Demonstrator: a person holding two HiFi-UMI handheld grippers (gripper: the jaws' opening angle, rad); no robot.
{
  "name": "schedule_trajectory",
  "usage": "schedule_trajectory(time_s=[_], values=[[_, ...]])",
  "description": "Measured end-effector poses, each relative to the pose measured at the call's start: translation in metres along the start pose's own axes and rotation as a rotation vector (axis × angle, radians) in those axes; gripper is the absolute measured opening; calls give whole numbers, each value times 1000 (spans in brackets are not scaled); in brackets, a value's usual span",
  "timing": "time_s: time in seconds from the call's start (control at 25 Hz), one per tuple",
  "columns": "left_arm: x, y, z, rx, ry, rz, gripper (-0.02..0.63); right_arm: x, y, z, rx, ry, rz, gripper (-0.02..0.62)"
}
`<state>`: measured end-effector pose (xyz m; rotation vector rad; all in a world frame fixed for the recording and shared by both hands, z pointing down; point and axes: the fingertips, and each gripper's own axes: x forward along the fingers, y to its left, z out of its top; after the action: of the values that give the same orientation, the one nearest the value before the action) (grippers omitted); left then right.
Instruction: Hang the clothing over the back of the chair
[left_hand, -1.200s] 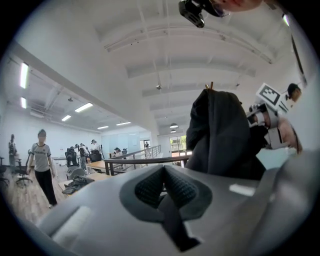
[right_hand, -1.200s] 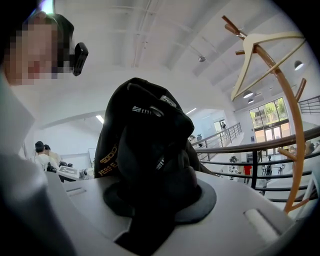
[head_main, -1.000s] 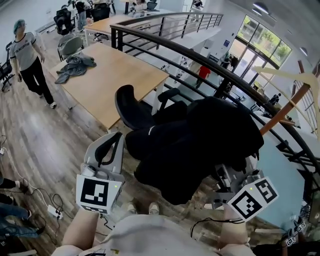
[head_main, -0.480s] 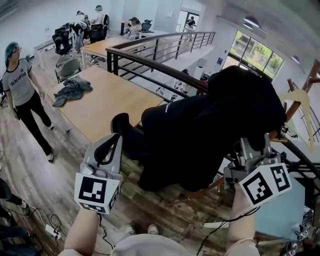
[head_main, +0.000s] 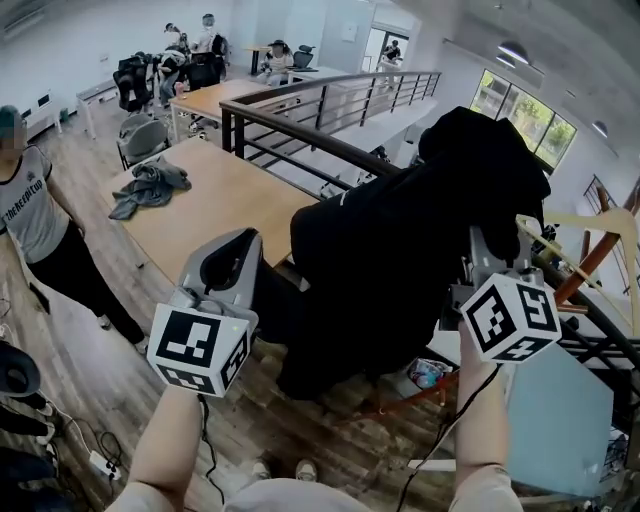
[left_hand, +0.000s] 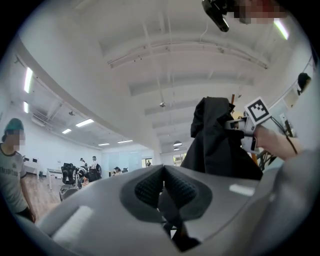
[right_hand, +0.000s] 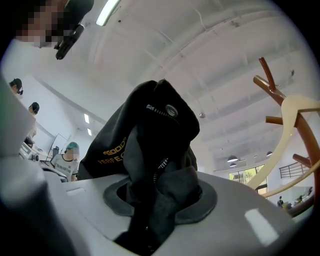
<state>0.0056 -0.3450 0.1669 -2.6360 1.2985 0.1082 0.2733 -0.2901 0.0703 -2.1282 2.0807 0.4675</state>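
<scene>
A large black garment (head_main: 400, 250) with gold lettering (right_hand: 112, 152) hangs in the air in front of me. My right gripper (head_main: 480, 255) is shut on a thick bunch of it, and the cloth bulges out between the pads (right_hand: 160, 195). My left gripper (head_main: 240, 252) sits at the garment's left edge, pads pressed together (left_hand: 164, 187) on a thin dark fold. In the left gripper view the garment (left_hand: 220, 140) drapes down from the right gripper. The black chair is mostly hidden behind the garment and the left gripper.
A wooden table (head_main: 230, 200) with a grey heap of clothes (head_main: 150, 185) stands at the left. A black railing (head_main: 300, 120) runs behind the garment. A person (head_main: 35, 230) stands at the far left. A wooden coat stand (head_main: 590, 250) rises on the right. Cables (head_main: 90, 455) lie on the floor.
Both grippers have risen, lifting the black garment up off the chair. The chair, visible before, is now covered. The person at the left has come closer.
</scene>
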Motion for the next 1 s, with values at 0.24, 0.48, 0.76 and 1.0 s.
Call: schedule_trajectory(time_s=[0.24,0.48,0.76,1.0], values=[[39,12,-19,16,27,45,3,56,-29,-1,13,-51,-77,150],[77,21,-63,45,102,45,3,101,-50,7,-22,-119,-174,150],[99,16,-101,0,157,17,3,119,-77,5,-68,-144,-258,150],[127,5,-123,1,187,-21,3,136,-65,-42,-135,-65,-229,152]])
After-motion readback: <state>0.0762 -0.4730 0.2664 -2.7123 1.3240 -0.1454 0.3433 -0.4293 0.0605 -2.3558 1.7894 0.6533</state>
